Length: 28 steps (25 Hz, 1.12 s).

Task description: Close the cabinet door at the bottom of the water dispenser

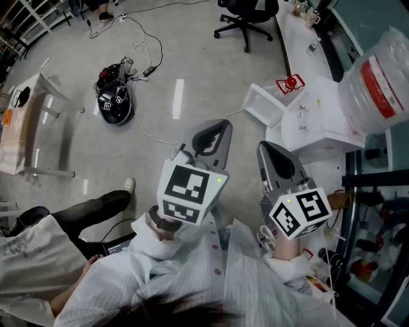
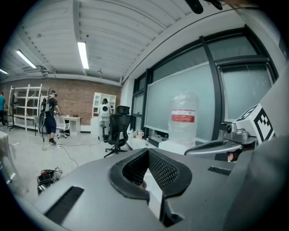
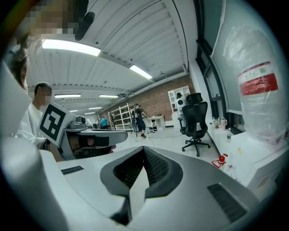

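Observation:
The water dispenser (image 1: 319, 124) stands at the right of the head view, white, with a big clear bottle (image 1: 374, 83) bearing a red label on top. A white panel (image 1: 262, 105) juts out from its left side low down; it looks like the open cabinet door. My left gripper (image 1: 222, 126) and right gripper (image 1: 263, 148) hang side by side in the air short of it, both shut, nothing between the jaws. The left gripper view has the bottle (image 2: 184, 117) ahead past the shut left gripper (image 2: 146, 151). The right gripper view has the bottle (image 3: 259, 99) at right, beside the shut right gripper (image 3: 144, 149).
A black office chair (image 1: 246, 19) stands on the floor beyond the dispenser. A black device with cables (image 1: 115, 102) lies on the floor at left, near a table (image 1: 32, 128). A seated person's leg (image 1: 89, 207) is at lower left. A red item (image 1: 291, 82) lies by the counter.

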Available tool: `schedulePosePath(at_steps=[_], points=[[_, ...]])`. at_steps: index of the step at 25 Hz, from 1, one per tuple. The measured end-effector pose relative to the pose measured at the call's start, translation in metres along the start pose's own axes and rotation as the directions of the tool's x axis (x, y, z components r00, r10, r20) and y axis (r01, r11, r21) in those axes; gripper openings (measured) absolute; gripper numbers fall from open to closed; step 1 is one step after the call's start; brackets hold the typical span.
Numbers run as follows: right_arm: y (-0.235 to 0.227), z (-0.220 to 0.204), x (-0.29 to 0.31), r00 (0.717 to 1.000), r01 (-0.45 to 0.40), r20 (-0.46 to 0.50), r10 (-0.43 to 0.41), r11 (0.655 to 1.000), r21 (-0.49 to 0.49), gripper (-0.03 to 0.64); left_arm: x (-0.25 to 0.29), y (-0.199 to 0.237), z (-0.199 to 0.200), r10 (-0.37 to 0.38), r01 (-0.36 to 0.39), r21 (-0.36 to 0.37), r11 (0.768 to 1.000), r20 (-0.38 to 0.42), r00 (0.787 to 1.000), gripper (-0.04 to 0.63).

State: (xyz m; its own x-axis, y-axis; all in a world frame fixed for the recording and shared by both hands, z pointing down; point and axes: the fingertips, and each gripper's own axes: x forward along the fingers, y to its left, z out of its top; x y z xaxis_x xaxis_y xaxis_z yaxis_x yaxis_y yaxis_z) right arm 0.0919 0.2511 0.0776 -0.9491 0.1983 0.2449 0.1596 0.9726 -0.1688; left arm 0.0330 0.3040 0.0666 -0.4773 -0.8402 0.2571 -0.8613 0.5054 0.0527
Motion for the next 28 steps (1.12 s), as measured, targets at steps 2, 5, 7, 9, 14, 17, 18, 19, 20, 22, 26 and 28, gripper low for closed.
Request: schedulePosePath(at_steps=[2,5,7,9,14,17,18,19,20,22,26,28], points=[[-0.002,0.004,0.015,1.000,0.015,0.003,-0.015,1.000,0.005,0.014,0.007,0.014,0.001,-0.014,0.014,0.004,1.000,-0.004,1.000,0.009],[-0.002,0.007,0.033,0.999,0.035,0.010,-0.035,0.999,0.009,0.014,0.014,0.030,0.000,-0.035,0.035,0.008,0.999,-0.010,0.999,0.009],[-0.002,0.008,0.041,0.999,0.051,0.012,-0.052,0.999,0.017,0.014,0.018,0.037,-0.001,-0.052,0.052,0.013,0.999,-0.016,0.999,0.009],[-0.004,0.008,0.047,0.998,0.064,0.011,-0.065,0.998,0.026,0.014,0.023,0.042,-0.001,-0.065,0.065,0.013,0.998,-0.020,0.998,0.010],[-0.026,0.008,0.057,0.995,0.100,0.009,-0.101,0.994,0.046,0.014,0.048,0.048,-0.002,-0.089,0.089,0.016,0.996,-0.035,0.995,0.009],[-0.048,0.006,0.069,0.994,0.112,0.010,-0.112,0.992,0.059,0.014,0.072,0.054,0.000,-0.095,0.096,0.025,0.995,-0.037,0.995,0.009],[-0.056,0.006,0.075,0.993,0.113,0.011,-0.114,0.992,0.061,0.014,0.081,0.057,0.001,-0.095,0.096,0.028,0.995,-0.036,0.995,0.010],[-0.065,0.007,0.082,0.993,0.113,0.011,-0.114,0.992,0.063,0.014,0.091,0.061,0.002,-0.093,0.094,0.030,0.995,-0.036,0.995,0.009],[-0.074,0.009,0.090,0.994,0.112,0.011,-0.113,0.992,0.064,0.014,0.101,0.066,0.004,-0.090,0.092,0.032,0.995,-0.037,0.995,0.009],[-0.094,0.015,0.107,0.994,0.109,0.008,-0.110,0.992,0.065,0.014,0.124,0.076,0.008,-0.086,0.088,0.034,0.996,-0.041,0.995,0.009],[-0.140,0.032,0.145,0.995,0.101,0.001,-0.101,0.993,0.067,0.014,0.179,0.095,0.022,-0.080,0.081,0.027,0.996,-0.049,0.996,0.009],[-0.164,0.039,0.161,0.995,0.098,-0.006,-0.098,0.993,0.071,0.014,0.207,0.101,0.028,-0.079,0.081,0.023,0.996,-0.056,0.995,0.009]])
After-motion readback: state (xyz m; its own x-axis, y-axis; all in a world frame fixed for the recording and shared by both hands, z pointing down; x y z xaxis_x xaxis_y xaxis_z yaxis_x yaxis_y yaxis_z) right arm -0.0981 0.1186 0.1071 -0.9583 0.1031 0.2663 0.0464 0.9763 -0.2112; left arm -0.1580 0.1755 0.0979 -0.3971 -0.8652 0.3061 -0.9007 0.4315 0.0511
